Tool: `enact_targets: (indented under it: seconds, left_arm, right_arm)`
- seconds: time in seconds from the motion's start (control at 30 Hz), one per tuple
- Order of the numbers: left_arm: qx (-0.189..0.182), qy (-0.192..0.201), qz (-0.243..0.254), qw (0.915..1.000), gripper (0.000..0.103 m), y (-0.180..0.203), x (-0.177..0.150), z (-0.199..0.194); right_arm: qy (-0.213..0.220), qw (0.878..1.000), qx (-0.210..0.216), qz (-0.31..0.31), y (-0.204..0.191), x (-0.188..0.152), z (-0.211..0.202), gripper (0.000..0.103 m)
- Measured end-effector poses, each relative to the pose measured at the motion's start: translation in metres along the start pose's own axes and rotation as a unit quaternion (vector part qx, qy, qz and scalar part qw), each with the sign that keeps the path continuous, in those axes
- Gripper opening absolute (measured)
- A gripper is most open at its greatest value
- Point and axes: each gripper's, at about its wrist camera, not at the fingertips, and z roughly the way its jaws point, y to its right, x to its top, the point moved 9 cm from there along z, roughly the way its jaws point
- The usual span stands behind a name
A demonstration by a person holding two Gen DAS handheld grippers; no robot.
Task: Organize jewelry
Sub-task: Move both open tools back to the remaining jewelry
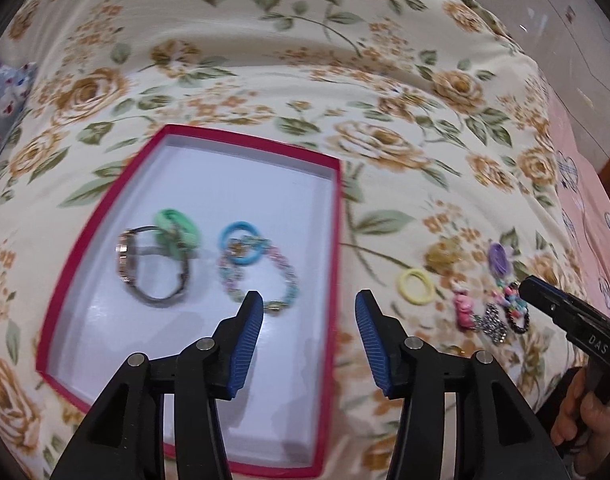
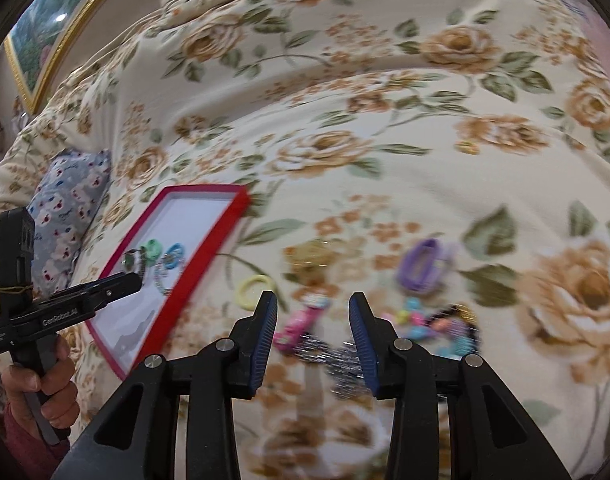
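A red-rimmed white tray (image 1: 337, 208) lies on the floral bedspread and holds a watch (image 1: 145, 272), a green hair tie (image 1: 177, 228), a blue hair tie (image 1: 241, 242) and a beaded bracelet (image 1: 261, 276). My left gripper (image 1: 309, 308) is open and empty over the tray's right rim. Right of the tray lie a yellow hair tie (image 2: 255, 290), a pink charm (image 2: 301, 322), a silver chain (image 2: 333, 358), a purple hair tie (image 2: 423, 266) and a colourful beaded piece (image 2: 429, 326). My right gripper (image 2: 313, 312) is open, just above the charm and chain.
The floral bedspread (image 1: 305, 60) covers the whole surface. A blue flowered pillow (image 2: 69, 208) lies left of the tray. A pink box (image 1: 585, 184) stands at the right edge. A framed picture (image 2: 45, 32) hangs at the far left.
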Motion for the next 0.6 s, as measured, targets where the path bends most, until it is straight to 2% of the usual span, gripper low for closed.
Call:
enact_targets:
  seconds: [0.2,0.43,0.6]
  left_arm:
    - [-0.008,-0.011,0.02,0.9997,0.052,0.023,0.004,0.014]
    - [-0.024,-0.019,0.044,0.9986,0.066,0.052,0.013,0.033]
    - [-0.036,-0.029,0.062,0.997,0.066,0.072,0.022,0.053]
  right_arm:
    - [0.007,0.999,-0.022,0.024,0.031,-0.002,-0.009,0.039]
    - [0.004,0.999,-0.032,0.037,0.051,0.001,-0.001,0.039]
    - [-0.001,0.998,-0.037,0.041,0.059,0.003,0.008,0.039]
